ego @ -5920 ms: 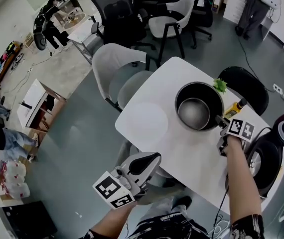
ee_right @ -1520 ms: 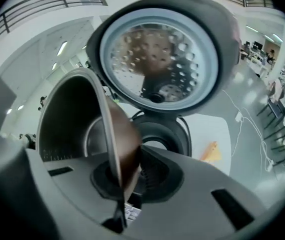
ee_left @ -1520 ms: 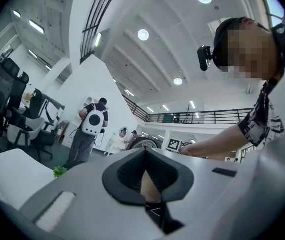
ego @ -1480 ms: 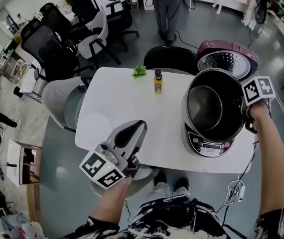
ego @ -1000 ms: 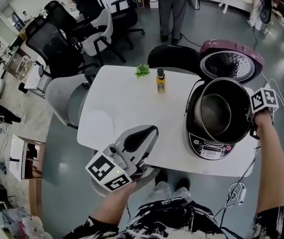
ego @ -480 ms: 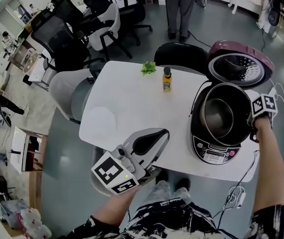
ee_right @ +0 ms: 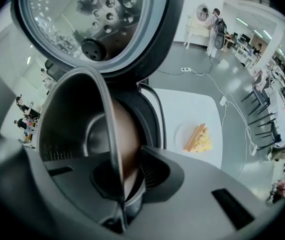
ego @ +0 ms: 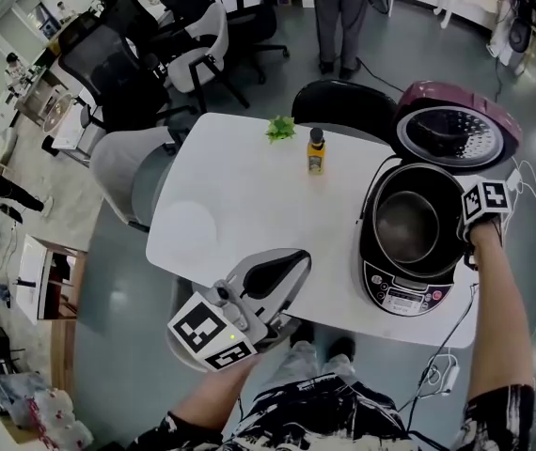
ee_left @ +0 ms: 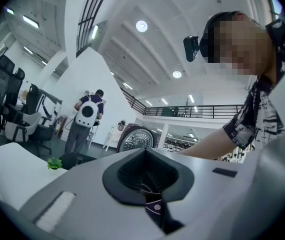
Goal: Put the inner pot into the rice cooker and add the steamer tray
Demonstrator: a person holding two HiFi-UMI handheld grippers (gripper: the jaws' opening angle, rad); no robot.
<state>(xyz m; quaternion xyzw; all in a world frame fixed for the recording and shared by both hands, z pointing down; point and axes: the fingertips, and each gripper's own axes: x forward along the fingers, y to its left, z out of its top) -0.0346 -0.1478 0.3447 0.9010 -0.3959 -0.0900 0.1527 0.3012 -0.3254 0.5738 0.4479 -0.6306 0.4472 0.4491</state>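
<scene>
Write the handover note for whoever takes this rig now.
Left gripper: jaws together, empty, held by the near edge of the table.
Right gripper: jaws clamped on the rim of the inner pot.
Pot: down in the rice cooker, lid open; full seating not certain.
Done: pot in the cooker.
Left: seat and release the pot, add the steamer tray, which shows in no view.
</scene>
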